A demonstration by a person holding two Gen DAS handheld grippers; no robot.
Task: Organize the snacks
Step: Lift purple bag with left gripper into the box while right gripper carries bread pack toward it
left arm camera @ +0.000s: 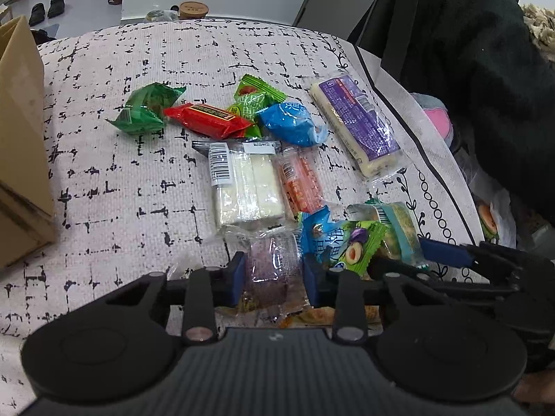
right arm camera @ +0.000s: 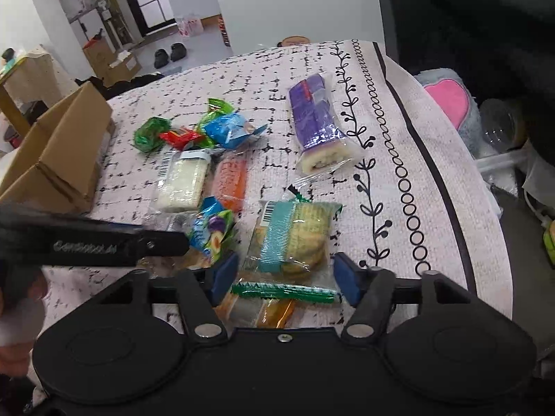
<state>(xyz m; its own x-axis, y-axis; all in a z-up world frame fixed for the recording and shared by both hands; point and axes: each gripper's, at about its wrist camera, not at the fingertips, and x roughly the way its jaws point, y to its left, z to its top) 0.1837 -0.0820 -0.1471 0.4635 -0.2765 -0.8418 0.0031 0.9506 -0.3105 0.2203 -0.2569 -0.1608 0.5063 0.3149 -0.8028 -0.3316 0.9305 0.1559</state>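
Note:
Several wrapped snacks lie on a white cloth with black marks (left arm camera: 114,180). My left gripper (left arm camera: 274,279) is shut on a clear packet with a purple snack (left arm camera: 270,260), its blue pads pressing both sides. My right gripper (right arm camera: 284,275) is open, astride a clear packet of round cookies (right arm camera: 298,235) with a teal label; the pads stand just off its wrap. Plum candies in blue and green wrappers (left arm camera: 347,242) lie between the two grippers. Further off are a white bar packet (left arm camera: 246,187), an orange packet (left arm camera: 300,183) and a long purple cake roll (left arm camera: 357,121).
A cardboard box (right arm camera: 59,159) stands at the left edge of the cloth. Green, red and blue candies (left arm camera: 208,119) cluster at the far middle. A dark coat (left arm camera: 485,69) and a plush with a pink heart (right arm camera: 447,100) lie beyond the cloth's right border.

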